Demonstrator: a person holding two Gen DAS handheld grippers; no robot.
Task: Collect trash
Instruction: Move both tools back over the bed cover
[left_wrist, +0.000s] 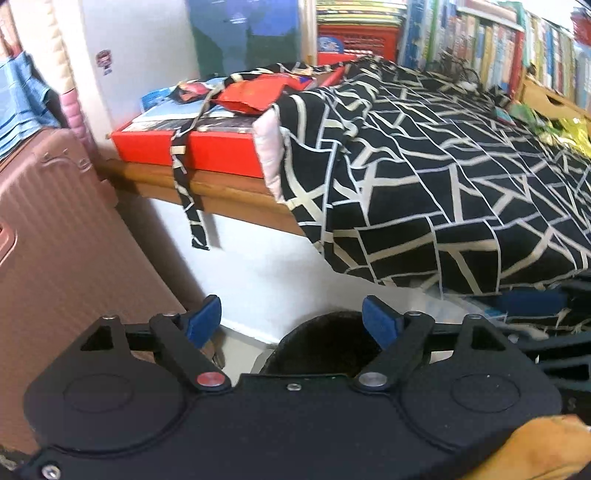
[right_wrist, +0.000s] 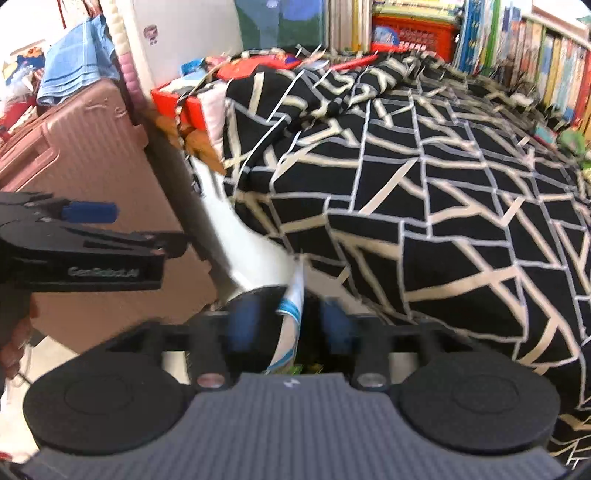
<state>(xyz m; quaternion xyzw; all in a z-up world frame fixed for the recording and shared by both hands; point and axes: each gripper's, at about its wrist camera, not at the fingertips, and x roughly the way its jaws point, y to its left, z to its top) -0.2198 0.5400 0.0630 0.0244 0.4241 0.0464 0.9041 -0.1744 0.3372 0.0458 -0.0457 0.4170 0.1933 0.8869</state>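
In the right wrist view a white and blue wrapper (right_wrist: 290, 325) stands on edge between the blurred blue pads of my right gripper (right_wrist: 286, 326). The jaws are apart and neither pad presses on it. Under it is the dark mouth of a black bin (right_wrist: 255, 295) with colourful scraps inside. In the left wrist view my left gripper (left_wrist: 291, 314) is open and empty above the same bin (left_wrist: 325, 343). A blue pad of the right gripper (left_wrist: 532, 301) shows at the right edge there. The left gripper's blue pad (right_wrist: 90, 213) shows side-on at the left of the right wrist view.
A black and white patterned cloth (left_wrist: 424, 177) covers the raised surface and hangs over the bin's far side. A red box (left_wrist: 214, 147) with red packets lies on a wooden ledge. A pink suitcase (left_wrist: 55, 229) stands left; bookshelves (left_wrist: 498, 40) run behind.
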